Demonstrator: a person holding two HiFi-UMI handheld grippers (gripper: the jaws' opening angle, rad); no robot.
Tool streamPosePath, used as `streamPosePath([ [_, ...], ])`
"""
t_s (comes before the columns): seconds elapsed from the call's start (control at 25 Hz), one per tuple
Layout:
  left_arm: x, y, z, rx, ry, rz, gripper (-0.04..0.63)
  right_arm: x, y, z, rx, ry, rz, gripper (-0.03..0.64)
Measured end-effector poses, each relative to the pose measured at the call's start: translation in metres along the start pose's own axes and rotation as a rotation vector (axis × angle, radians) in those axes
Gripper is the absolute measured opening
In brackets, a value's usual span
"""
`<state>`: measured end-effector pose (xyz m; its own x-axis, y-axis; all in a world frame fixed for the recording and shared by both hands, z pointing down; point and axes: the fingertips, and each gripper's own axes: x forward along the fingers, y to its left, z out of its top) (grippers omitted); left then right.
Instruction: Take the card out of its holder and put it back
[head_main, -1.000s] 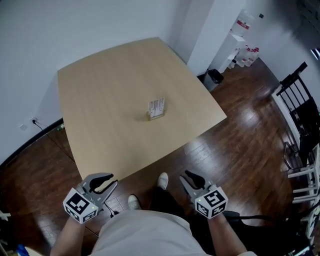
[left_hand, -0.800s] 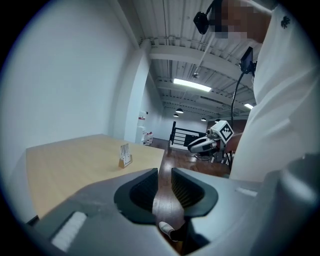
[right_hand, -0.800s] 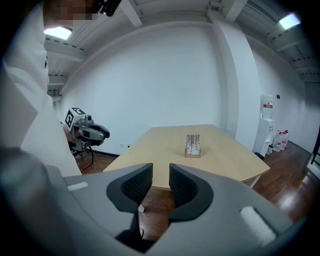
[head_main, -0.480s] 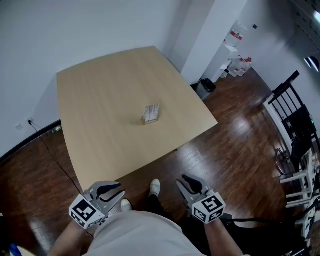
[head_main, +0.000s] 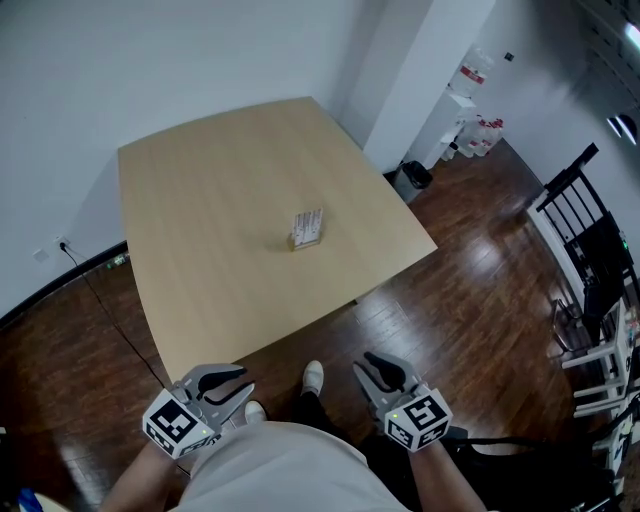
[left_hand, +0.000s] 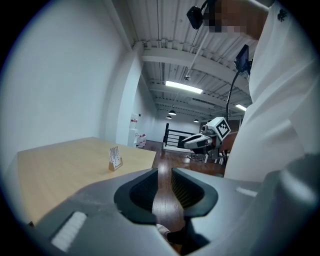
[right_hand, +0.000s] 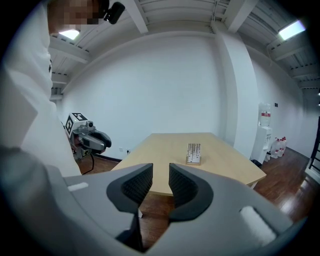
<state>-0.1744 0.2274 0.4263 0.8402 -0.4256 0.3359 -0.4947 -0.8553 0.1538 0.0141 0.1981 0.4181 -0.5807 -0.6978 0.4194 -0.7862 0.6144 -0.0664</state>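
The card (head_main: 310, 219) stood upright in its holder (head_main: 304, 242) about the middle of the surface (head_main: 200, 190), its printed face showing. Whether it was a single card or a thin stack could not be told at that range. It looked light and thin, probably stiff enough to stand on its own yet quick to bow or crease under a hard pinch, and its smooth face might slip between the pads. The holder looked like a small, low block with a slot, light enough to slide, tip or lift off with the card if the slot gripped at all. So the likely way was to steady the holder at its base with one set of jaws and to take the card by its upper edge, well clear of the slot, then draw it straight up along the slot's line. Putting it back would call for the bottom edge to meet the slot squarely, with a gentle push. The left gripper (head_main: 240, 382) and the right gripper (head_main: 364, 364) hung low by the person's body, over the floor (head_main: 470, 300) short of the near edge, well apart from the card. Each had its jaws released, a narrow gap between the pads and nothing in it.
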Motion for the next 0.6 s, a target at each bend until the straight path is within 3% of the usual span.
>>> streamPosePath([
  [0.6,-0.020,0.012,-0.013,-0.037,-0.016,0.032,0.092,0.032,0.017,0.006,-0.037,0.013,0.050,0.104],
])
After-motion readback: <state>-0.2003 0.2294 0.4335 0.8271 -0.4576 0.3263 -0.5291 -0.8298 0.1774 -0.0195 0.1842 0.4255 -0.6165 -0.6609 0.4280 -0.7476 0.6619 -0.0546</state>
